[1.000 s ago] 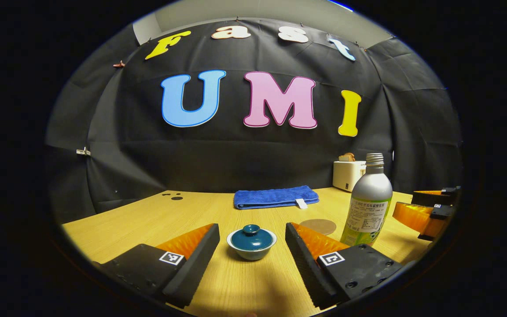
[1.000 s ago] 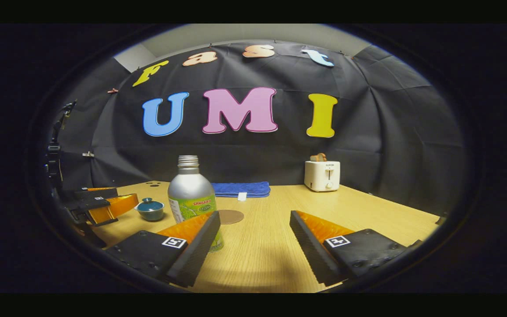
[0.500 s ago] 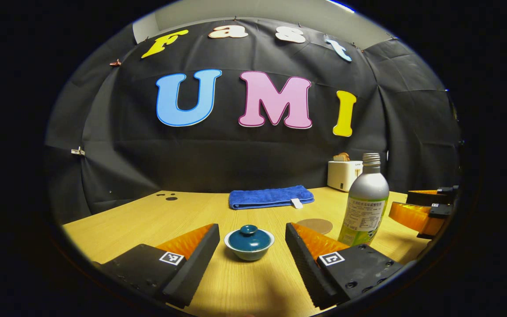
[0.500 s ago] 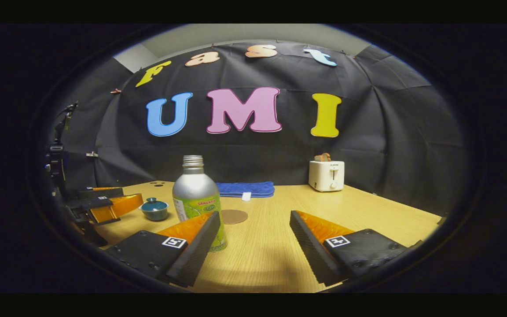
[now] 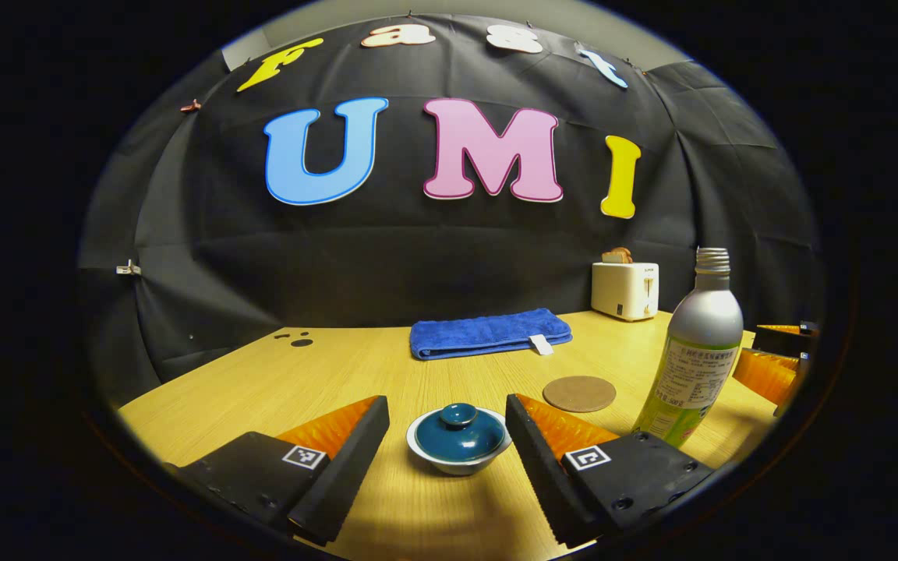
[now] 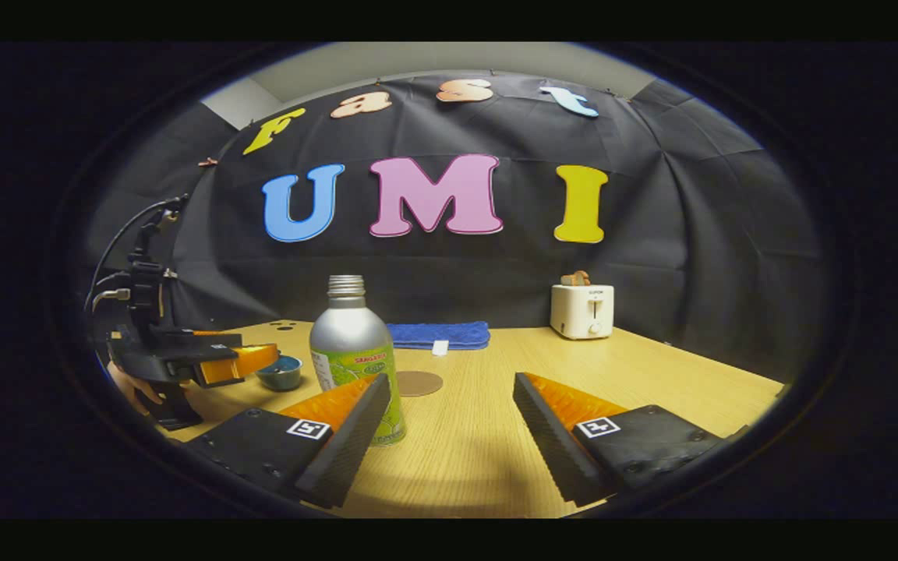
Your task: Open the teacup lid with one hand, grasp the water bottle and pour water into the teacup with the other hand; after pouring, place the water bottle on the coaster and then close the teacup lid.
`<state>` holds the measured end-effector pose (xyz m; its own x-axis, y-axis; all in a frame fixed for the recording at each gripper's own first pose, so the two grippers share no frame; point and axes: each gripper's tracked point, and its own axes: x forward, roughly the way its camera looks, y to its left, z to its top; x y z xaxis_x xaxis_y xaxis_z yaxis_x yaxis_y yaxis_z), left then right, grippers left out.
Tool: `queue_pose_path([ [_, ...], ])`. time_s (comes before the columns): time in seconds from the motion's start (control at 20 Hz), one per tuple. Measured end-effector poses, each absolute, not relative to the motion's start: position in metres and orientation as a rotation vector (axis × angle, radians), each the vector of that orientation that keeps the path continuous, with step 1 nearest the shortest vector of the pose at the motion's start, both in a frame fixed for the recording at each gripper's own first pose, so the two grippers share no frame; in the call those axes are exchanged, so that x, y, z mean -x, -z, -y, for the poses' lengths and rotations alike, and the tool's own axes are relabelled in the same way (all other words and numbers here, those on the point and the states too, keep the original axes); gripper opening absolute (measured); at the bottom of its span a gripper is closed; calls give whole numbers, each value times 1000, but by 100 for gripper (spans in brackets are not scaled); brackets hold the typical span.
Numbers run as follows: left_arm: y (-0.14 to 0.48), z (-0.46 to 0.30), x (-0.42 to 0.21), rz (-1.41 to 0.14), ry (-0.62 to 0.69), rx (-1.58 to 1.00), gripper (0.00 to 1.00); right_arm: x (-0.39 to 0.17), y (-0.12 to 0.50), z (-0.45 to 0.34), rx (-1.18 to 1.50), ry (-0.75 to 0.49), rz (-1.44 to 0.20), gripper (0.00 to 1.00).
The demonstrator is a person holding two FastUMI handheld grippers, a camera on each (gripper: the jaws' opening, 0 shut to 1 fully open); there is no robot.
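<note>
A small white teacup (image 5: 458,456) with a dark teal lid (image 5: 460,430) stands on the table, partly between the fingertips of my open left gripper (image 5: 447,413), closer to the right finger. The silver bottle (image 5: 694,349) with a green label stands uncapped to the right. A round brown coaster (image 5: 579,393) lies between cup and bottle. In the right gripper view the bottle (image 6: 354,351) stands just beyond the left finger of my open right gripper (image 6: 451,389). The coaster (image 6: 418,382) lies behind it, and the left gripper (image 6: 242,360) reaches over the teacup (image 6: 281,374).
A folded blue towel (image 5: 489,332) lies at the back of the wooden table (image 5: 277,382). A white toaster (image 5: 625,288) stands at the back right. The right gripper's orange fingers (image 5: 772,366) show past the bottle. A hand (image 6: 123,384) holds the left gripper.
My left gripper has moved forward and down toward the teacup, which now sits nearer between its fingers. The right gripper has drifted slightly; the bottle stays beside its left finger.
</note>
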<state>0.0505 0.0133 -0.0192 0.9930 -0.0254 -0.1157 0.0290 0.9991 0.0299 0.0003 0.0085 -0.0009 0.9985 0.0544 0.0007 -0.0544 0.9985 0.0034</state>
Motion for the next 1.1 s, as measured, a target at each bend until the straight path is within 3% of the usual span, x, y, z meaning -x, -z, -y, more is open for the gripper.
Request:
queue_pose_path([
  [0.3,25,-7,-71,-159,56,-67,93,-1,1,-11,-3,-69,0,98],
  [0.4,29,-7,-78,-179,60,-75,88,0,1,-12,-3,-72,-1,98],
  [0.6,34,-7,-87,-215,57,-86,70,1,1,-12,-3,-74,-1,98],
  [0.7,36,-6,-89,-228,57,-94,71,0,1,-12,-3,-75,-1,98],
  [0.85,36,-6,-89,-234,53,-98,50,0,1,-12,-3,-76,-1,98],
  [0.95,36,-8,-90,-233,50,-98,48,1,1,-13,-3,-80,-1,98],
  [1.0,33,-10,-88,-228,40,-93,45,1,1,-14,-3,-86,-1,98],
  [1.05,34,-10,-89,-222,34,-85,35,2,2,-19,-4,-111,-2,98],
  [1.1,32,-11,-88,-216,30,-76,35,3,2,-27,-5,-151,-4,98],
])
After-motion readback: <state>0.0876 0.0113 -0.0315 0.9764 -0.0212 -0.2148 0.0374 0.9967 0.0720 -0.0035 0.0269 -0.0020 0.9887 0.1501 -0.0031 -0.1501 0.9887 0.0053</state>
